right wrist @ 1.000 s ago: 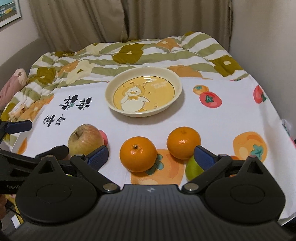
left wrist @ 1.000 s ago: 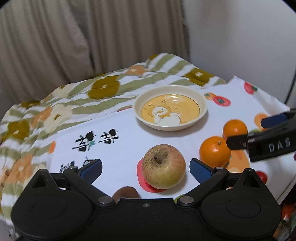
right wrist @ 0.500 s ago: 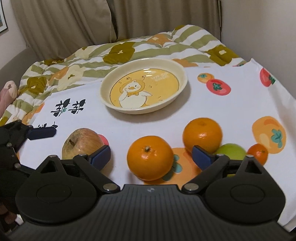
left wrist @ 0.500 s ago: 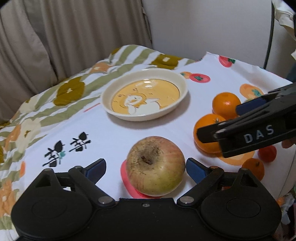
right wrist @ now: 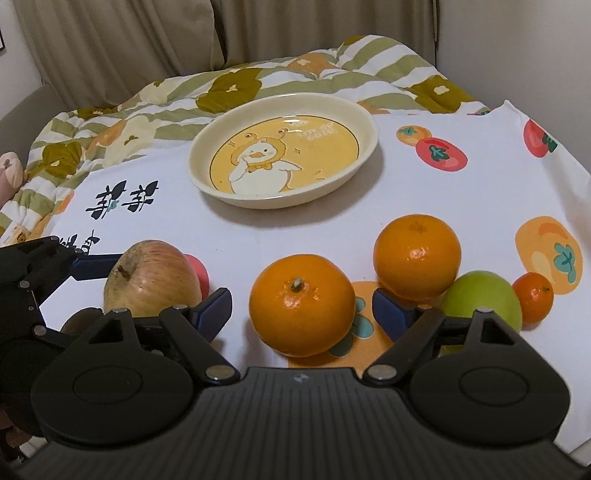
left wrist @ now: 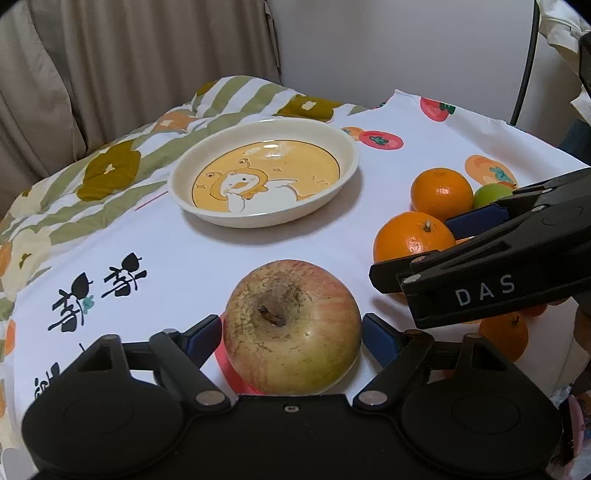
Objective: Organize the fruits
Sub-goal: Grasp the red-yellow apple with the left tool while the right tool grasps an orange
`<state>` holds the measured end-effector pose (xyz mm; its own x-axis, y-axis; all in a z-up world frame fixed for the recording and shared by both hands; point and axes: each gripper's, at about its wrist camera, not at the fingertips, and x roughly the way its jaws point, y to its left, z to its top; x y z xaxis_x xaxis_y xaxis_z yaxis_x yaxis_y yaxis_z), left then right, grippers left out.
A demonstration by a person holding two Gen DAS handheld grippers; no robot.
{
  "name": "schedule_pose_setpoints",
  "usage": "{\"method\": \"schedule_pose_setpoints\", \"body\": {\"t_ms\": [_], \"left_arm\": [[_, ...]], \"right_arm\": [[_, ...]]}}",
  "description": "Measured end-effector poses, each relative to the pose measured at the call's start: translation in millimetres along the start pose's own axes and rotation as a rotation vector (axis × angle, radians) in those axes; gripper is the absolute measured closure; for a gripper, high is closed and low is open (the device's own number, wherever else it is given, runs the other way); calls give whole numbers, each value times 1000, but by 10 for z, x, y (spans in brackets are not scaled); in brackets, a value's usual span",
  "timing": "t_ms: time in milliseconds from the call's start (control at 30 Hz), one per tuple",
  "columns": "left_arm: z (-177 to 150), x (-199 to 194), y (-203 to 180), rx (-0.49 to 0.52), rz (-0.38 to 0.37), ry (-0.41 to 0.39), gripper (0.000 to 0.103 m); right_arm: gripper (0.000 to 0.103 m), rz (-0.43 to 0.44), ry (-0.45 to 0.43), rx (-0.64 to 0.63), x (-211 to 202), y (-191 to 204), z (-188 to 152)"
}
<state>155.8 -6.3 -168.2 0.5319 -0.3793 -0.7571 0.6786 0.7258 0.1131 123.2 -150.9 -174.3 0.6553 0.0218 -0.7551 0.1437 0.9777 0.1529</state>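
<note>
A: Where's the left gripper (left wrist: 291, 338)?
B: Its jaws are closing around the round yellow-red apple (left wrist: 291, 326) on the white fruit-print cloth (left wrist: 207, 254), not yet pressing.
A: The right gripper (right wrist: 302, 306)?
B: Closing around the near round orange mandarin (right wrist: 302, 304), gaps on both sides.

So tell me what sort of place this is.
Probably a home bedroom: a floral quilt on what looks like a bed, curtains behind, and a fruit-print cloth carrying a duck plate.
</note>
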Motion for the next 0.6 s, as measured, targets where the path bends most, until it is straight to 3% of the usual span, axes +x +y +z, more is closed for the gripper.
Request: {"method": "schedule_pose_setpoints", "body": {"t_ms": [400, 600], "left_arm": [[-42, -35, 24, -32, 10, -2, 25], [-84, -70, 48, -51, 51, 1, 25]], "right_arm": [[23, -29, 17, -32, 106, 70, -22], [25, -28, 12, -51, 109, 79, -22]]}}
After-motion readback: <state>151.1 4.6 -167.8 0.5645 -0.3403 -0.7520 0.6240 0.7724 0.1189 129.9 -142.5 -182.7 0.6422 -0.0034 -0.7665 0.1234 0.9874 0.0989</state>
